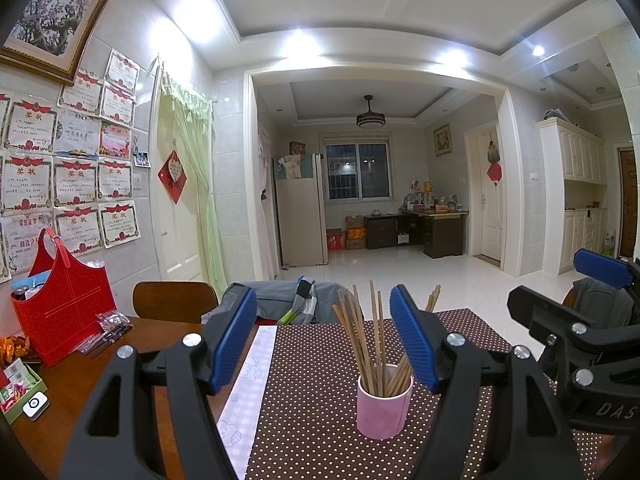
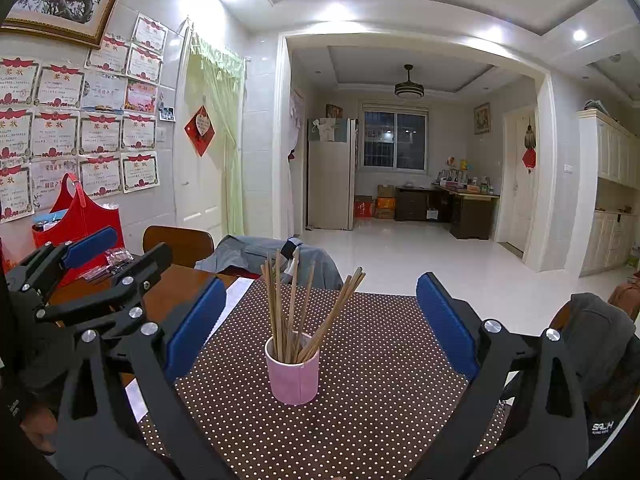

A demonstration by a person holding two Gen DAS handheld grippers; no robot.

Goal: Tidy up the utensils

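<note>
A pink cup (image 1: 384, 410) stands upright on the brown dotted mat (image 1: 320, 420) and holds several wooden chopsticks (image 1: 368, 344). My left gripper (image 1: 324, 328) is open and empty, raised just short of the cup, its right finger beside the chopsticks. In the right wrist view the same cup (image 2: 293, 376) with chopsticks (image 2: 296, 308) sits between the fingers of my right gripper (image 2: 320, 308), which is open wide and empty. The left gripper (image 2: 100, 256) shows at the left of that view; the right gripper's finger (image 1: 600, 268) shows at the right of the left wrist view.
A red bag (image 1: 60, 308) stands on the wooden table (image 1: 80, 380) at the left wall, with small packets (image 1: 108, 328) and a box of items (image 1: 20, 392) near it. A chair (image 1: 172, 300) and grey clothing (image 1: 280, 300) lie beyond the far edge. A jacket (image 2: 600, 344) hangs at right.
</note>
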